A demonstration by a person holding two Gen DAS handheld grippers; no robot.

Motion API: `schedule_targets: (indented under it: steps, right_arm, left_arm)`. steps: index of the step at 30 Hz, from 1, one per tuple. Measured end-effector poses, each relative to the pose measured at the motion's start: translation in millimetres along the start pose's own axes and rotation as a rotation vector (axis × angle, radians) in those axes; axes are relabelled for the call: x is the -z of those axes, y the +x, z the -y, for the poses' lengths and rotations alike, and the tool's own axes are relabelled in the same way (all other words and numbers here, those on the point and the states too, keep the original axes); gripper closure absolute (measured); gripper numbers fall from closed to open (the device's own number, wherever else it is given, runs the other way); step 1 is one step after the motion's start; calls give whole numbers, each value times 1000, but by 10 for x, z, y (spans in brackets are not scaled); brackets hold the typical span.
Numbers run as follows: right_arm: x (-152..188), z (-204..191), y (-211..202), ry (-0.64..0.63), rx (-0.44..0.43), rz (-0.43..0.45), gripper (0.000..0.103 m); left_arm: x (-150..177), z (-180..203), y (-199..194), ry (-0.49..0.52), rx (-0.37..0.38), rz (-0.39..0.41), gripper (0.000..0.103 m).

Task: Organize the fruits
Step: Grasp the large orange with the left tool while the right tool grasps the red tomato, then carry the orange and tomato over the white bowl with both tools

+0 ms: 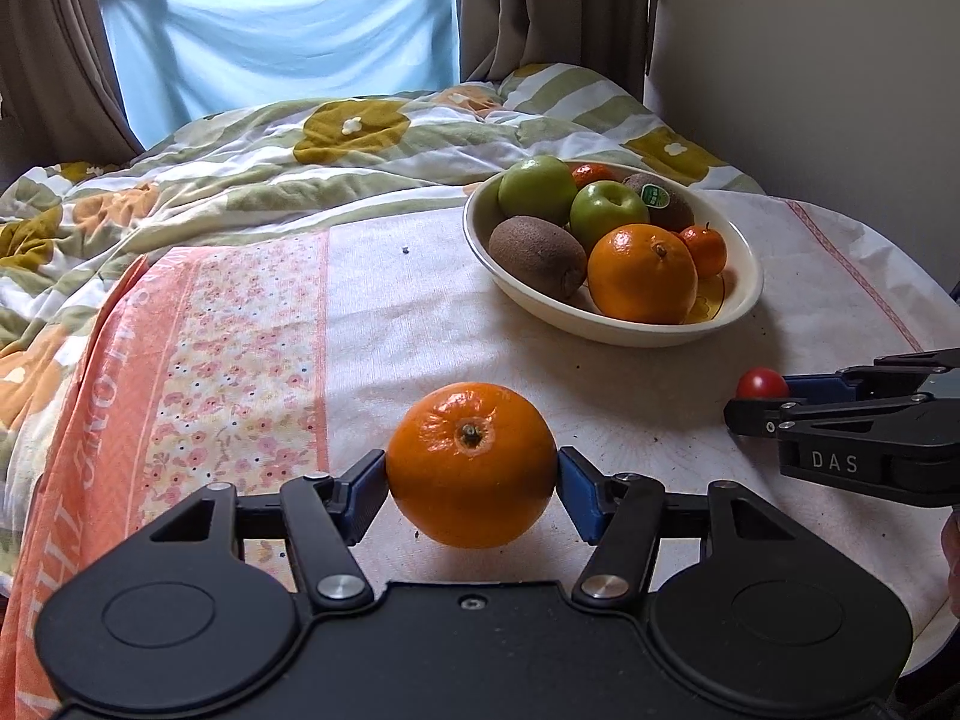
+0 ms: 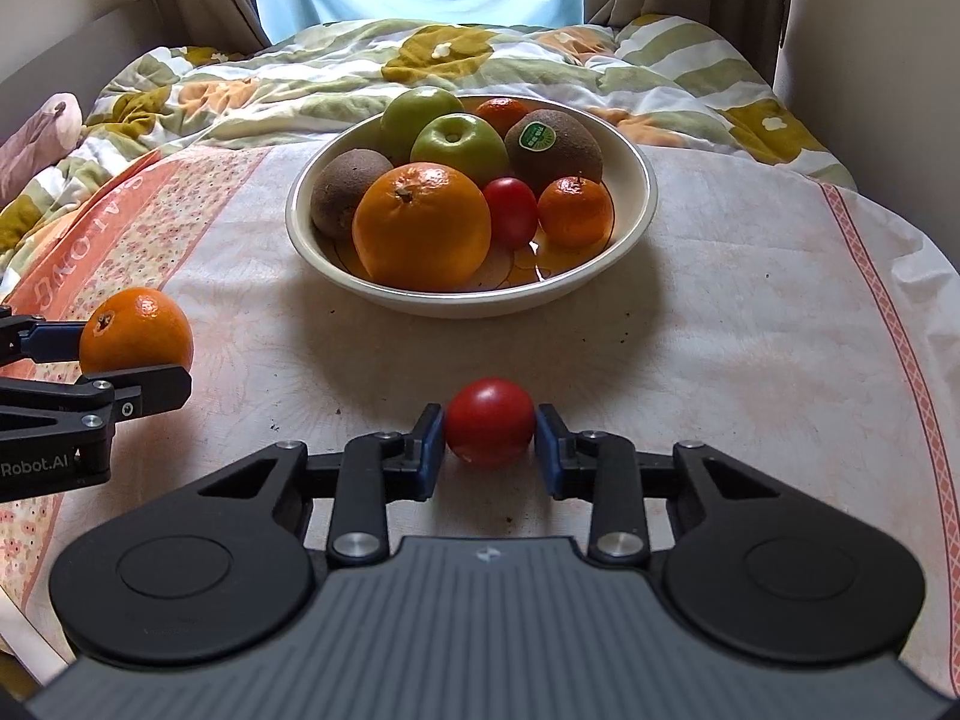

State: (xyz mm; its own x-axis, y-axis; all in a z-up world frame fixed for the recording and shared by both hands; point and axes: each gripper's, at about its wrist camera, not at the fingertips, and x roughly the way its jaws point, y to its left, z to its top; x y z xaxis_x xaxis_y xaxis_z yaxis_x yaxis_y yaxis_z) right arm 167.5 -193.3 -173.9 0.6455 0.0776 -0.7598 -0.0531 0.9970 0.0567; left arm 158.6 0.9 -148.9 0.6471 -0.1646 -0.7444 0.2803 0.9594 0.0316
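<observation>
My left gripper (image 1: pixel 471 480) is shut on an orange (image 1: pixel 471 465), held just above the tablecloth; it also shows in the right wrist view (image 2: pixel 137 330). My right gripper (image 2: pixel 489 441) is shut on a small red tomato (image 2: pixel 491 429), low over the table; the tomato also shows in the left wrist view (image 1: pixel 762 385). A cream bowl (image 2: pixel 630 228) stands beyond both grippers. It holds an orange (image 2: pixel 420 228), two green apples (image 2: pixel 459 144), two kiwis (image 2: pixel 345 189), two mandarins (image 2: pixel 573 210) and a tomato (image 2: pixel 510 210).
The table (image 2: pixel 750 330) has a white and pink flowered cloth. A rumpled flowered quilt (image 2: pixel 270 78) lies on a bed behind it, with curtains and a window beyond. A wall stands at the right.
</observation>
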Motion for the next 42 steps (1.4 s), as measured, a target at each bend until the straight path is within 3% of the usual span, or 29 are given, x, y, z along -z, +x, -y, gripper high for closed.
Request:
schedule_targets:
  steps: [10,21,31,42]
  right_arm:
    - [-164,32,-295,12,-22,40,56]
    - [-605,304,-550,29,-48,83,56]
    - [-1007,610,-312,-11,-84,58,56]
    - [-1276,726,167,-59,-140,11,56]
  left_arm:
    - [-208,79,-261,-8,8,42,38]
    - [-791,217,-384,-25,6,98,38]
    - [-1272,389,42,-48,-10,89,38]
    - [-1441,354,669,-78,-54,14,38]
